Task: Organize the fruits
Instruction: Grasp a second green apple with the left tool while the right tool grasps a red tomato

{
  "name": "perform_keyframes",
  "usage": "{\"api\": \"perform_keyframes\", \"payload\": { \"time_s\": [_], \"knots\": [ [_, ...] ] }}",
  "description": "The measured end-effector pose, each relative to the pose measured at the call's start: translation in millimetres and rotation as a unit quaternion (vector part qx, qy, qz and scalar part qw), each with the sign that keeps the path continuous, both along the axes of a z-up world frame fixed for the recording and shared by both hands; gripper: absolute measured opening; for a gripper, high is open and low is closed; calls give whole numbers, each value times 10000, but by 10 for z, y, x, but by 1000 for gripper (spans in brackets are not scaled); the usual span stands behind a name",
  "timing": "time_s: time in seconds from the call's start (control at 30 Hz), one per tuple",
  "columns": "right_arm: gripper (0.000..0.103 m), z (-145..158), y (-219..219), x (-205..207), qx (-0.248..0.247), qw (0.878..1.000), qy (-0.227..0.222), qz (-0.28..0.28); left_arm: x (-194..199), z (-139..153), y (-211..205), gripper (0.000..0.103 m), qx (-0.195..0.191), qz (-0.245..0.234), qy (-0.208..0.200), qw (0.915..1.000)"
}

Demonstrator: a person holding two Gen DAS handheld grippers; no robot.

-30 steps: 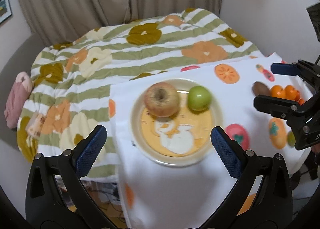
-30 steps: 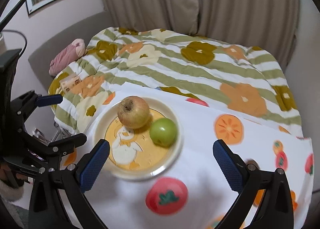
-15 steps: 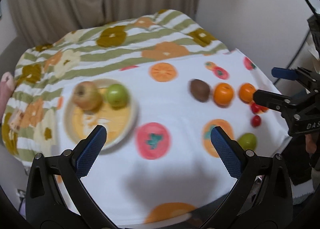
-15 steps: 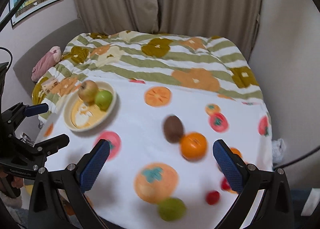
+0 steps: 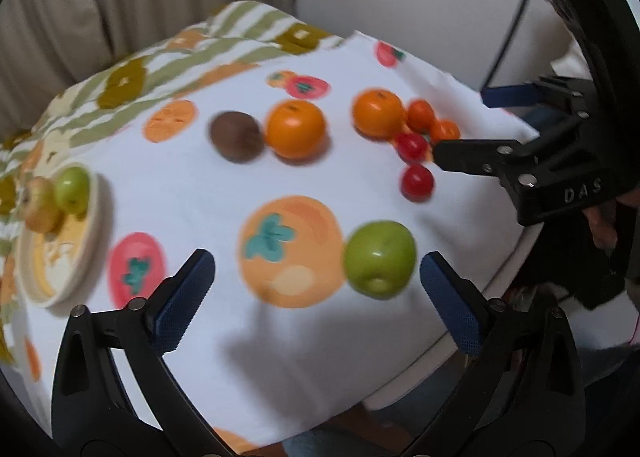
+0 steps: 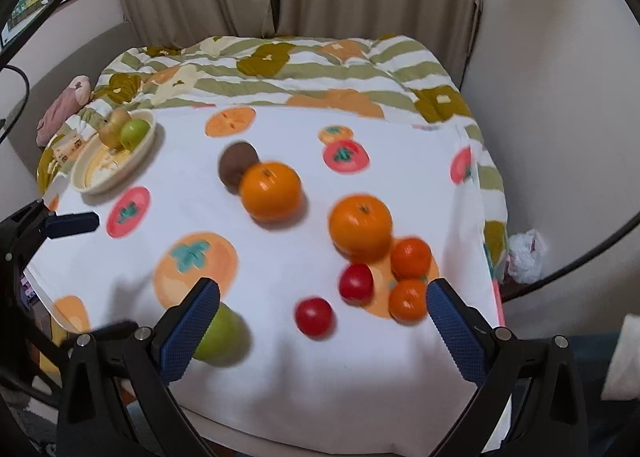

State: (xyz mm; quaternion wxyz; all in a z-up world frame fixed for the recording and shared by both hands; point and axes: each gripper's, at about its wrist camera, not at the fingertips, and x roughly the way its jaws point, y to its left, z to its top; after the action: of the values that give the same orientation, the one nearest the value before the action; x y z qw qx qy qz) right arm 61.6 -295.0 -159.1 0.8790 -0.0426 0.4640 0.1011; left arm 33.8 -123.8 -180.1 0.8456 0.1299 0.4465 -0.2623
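A cream plate (image 5: 90,253) (image 6: 140,155) at the table's left holds a reddish apple (image 5: 38,203) and a green apple (image 5: 72,189). Loose on the fruit-print cloth lie a green apple (image 5: 380,255) (image 6: 222,333), a brown kiwi (image 5: 236,135) (image 6: 236,163), two large oranges (image 5: 296,128) (image 5: 377,112), small mandarins (image 6: 411,257) and red tomatoes (image 6: 314,316). My left gripper (image 5: 316,295) is open and empty, with the loose green apple just inside its right finger. My right gripper (image 6: 322,325) is open and empty, over the tomatoes at the near right.
A striped floral blanket (image 6: 304,69) covers the bed behind the table. Curtains hang at the back. A pink soft toy (image 6: 64,105) lies at far left. The table's right edge drops off beside a wall.
Both grippers have swung from the plate to the right and come down closer over the loose fruit. Both stay open and empty.
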Motion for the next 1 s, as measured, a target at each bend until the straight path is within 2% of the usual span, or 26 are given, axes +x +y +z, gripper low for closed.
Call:
{"api": "perform_keyframes", "payload": {
  "time_s": [0.13, 0.27, 0.37, 0.47, 0.53, 0.57, 0.6, 0.67, 0.8, 0.87, 1.0],
  "knots": [
    [103, -222, -99, -39, 116, 9998, 130, 2, -38, -225, -199, 100, 70, -231, 79, 9997],
    [103, -427, -120, -67, 144, 9995, 264, 62, -45, -378, -319, 90, 132, -313, 147, 9993],
    [103, -525, -140, -70, 226, 9993, 301, 78, -36, -455, -379, 88, 116, -307, 187, 9993],
    [103, -598, -174, -66, 372, 9987, 343, 43, -26, -497, -409, 79, 70, -258, 218, 9994],
    [99, -619, -178, -53, 392, 9986, 350, 65, -7, -522, -425, 78, 53, -209, 237, 9995],
    [97, -632, -174, -41, 385, 9986, 355, 94, 3, -535, -433, 73, 44, -188, 253, 9995],
    [94, -648, -168, -36, 374, 9986, 360, 127, 11, -546, -437, 63, 39, -170, 272, 9995],
    [88, -663, -150, -28, 367, 9985, 366, 185, 20, -569, -434, 59, 64, -127, 285, 9995],
    [74, -708, -119, 2, 426, 9978, 402, 297, 13, -571, -443, 58, 93, -121, 232, 9996],
    [72, -712, -101, 0, 395, 9981, 345, 323, 14, -573, -454, 58, 117, -100, 235, 9996],
    [62, -710, -58, -1, 276, 9984, 312, 394, 8, -568, -452, 58, 116, -70, 265, 9996]
  ]
}}
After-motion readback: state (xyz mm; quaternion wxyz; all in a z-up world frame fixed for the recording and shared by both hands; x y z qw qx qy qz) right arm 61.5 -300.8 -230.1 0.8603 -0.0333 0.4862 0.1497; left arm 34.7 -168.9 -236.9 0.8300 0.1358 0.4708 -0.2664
